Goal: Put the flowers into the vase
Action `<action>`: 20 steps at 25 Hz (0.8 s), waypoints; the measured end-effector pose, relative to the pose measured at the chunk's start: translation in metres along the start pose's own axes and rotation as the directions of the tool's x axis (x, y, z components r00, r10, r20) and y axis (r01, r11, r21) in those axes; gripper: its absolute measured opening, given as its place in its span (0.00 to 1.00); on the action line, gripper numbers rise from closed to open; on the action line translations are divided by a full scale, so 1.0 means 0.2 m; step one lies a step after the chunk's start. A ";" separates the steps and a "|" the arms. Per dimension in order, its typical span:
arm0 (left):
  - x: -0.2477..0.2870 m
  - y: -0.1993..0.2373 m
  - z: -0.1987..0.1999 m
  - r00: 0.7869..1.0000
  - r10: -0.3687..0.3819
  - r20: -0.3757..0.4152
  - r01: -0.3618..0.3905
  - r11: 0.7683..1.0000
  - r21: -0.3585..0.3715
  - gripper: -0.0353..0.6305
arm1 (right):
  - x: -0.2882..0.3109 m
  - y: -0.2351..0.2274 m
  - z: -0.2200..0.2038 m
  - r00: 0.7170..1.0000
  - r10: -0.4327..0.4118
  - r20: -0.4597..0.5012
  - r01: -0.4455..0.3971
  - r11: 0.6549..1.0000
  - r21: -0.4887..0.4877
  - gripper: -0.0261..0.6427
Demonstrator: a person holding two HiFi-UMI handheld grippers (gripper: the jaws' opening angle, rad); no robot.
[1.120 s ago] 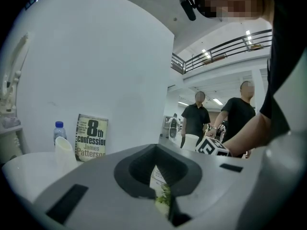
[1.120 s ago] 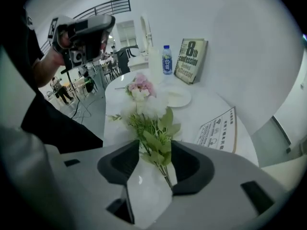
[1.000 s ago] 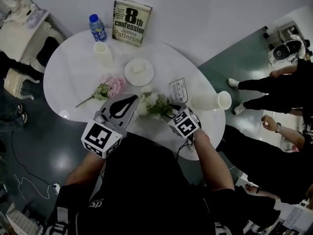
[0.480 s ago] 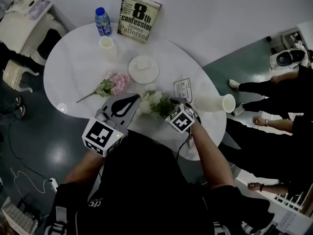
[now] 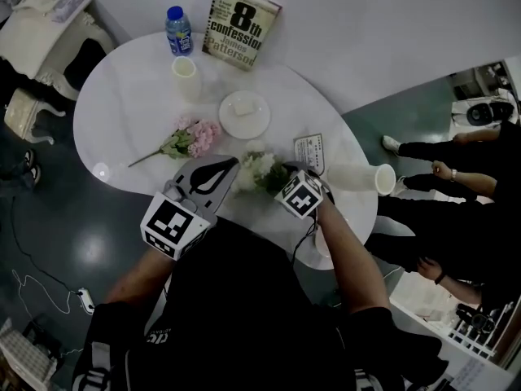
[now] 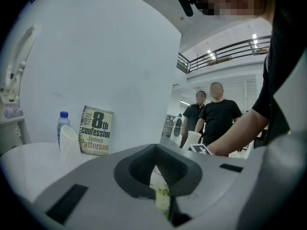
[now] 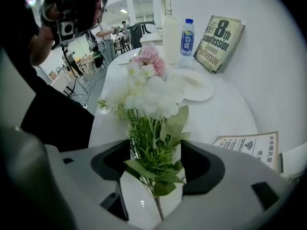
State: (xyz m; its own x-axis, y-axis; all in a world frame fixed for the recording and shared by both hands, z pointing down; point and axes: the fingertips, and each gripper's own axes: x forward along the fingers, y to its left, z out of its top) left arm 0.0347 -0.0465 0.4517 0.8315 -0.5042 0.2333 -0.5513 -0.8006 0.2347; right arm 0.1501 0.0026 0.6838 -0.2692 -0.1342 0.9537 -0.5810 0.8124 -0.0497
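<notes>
Head view: white flowers (image 5: 259, 169) lay on table (image 5: 122, 120), between left gripper (image 5: 230, 165) and right gripper (image 5: 281, 172). Vase (image 5: 358, 177) stood well apart near right edge.
Left gripper view: jaws pressed together, nothing held, seemingly parked.
Right gripper view: jaws had just been opening, wide astride flower stem without pinching, probably lining up for pickup.

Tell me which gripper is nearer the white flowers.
Right. The right gripper has its jaws, just opened, around the stems of the white flowers without pressing them. The left gripper, shut, sits just beside them.
</notes>
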 end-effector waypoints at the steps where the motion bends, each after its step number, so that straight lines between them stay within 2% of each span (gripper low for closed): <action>1: 0.00 0.00 0.00 1.000 0.001 -0.002 -0.001 1.000 0.000 0.07 | 0.01 0.00 0.00 1.000 0.005 -0.005 -0.005 1.000 -0.003 0.52; 10: 0.00 0.03 -0.05 1.000 -0.002 -0.019 0.002 1.000 -0.019 0.07 | 0.08 0.04 0.02 0.994 0.086 -0.069 -0.090 0.994 -0.055 0.51; 15: -0.01 0.06 -0.09 1.000 0.007 -0.010 -0.007 1.000 -0.013 0.07 | 0.11 0.05 0.03 0.987 0.128 -0.096 -0.134 0.989 -0.058 0.37; 18: -0.02 0.07 -0.08 1.000 0.000 -0.014 0.000 1.000 -0.018 0.07 | 0.09 0.06 0.05 0.986 0.112 -0.125 -0.124 0.988 -0.091 0.33; 20: -0.03 0.07 -0.08 1.000 -0.005 -0.006 0.005 1.000 -0.014 0.07 | 0.08 0.05 0.05 0.987 0.059 -0.147 -0.080 0.986 -0.145 0.33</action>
State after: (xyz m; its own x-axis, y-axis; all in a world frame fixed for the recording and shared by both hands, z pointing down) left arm 0.0211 -0.0503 0.4683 0.8341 -0.4978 0.2378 -0.5477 -0.7987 0.2493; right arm 0.1314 0.0031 0.6955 -0.1874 -0.0014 0.9823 -0.4403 0.8940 -0.0827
